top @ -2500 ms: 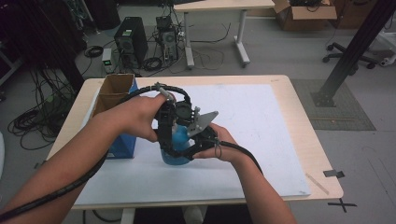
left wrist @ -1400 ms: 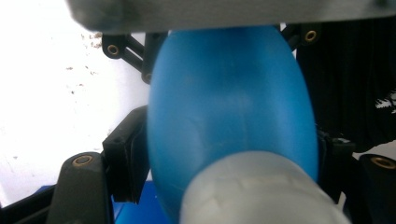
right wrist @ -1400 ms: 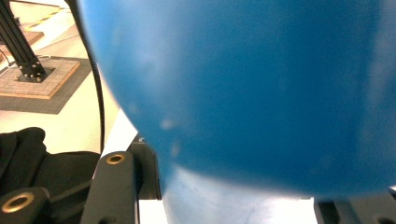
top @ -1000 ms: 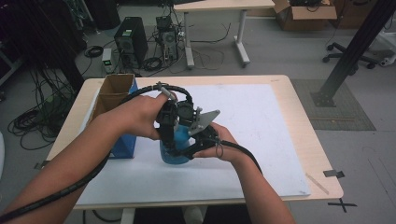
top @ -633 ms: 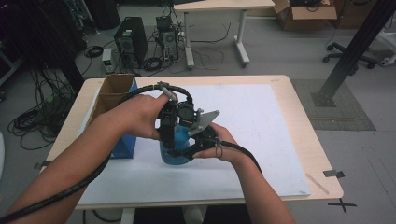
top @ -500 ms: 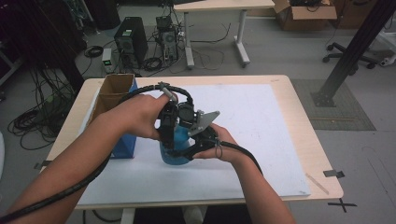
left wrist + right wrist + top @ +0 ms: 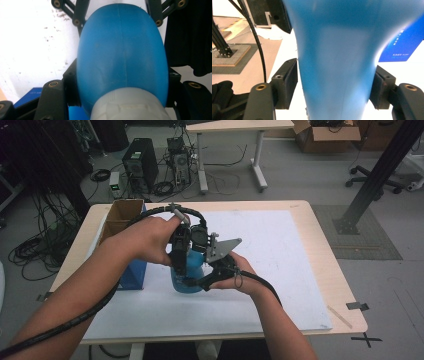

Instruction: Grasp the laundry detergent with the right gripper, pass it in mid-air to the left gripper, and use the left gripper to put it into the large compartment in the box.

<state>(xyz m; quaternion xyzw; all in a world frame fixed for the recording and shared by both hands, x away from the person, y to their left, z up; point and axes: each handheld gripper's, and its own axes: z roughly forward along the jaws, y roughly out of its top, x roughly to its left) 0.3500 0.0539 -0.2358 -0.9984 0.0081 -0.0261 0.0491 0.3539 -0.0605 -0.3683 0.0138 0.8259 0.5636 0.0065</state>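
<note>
Now | left gripper (image 7: 179,265) fingers pinch blue bottle (image 7: 186,275) from above | right gripper (image 7: 200,281) level, fingers just opening around it

a wooden table (image 7: 320,245) carries a white sheet (image 7: 280,250), blue bottle (image 7: 186,270), and blue box (image 7: 131,272).

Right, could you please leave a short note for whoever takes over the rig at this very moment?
Left gripper: shut on the bottle, coming down from above, near its pale cap.
Right gripper: jaws have just been opening, with the bottle's lower part between them; I cannot tell whether the pads press.
Things: the bottle stands upright on the white sheet, beside the blue box.
Done: bottle gripped and steadied.
Left: the cap is on; probably finish freeing the right gripper, then carry on with the bottle.
</note>
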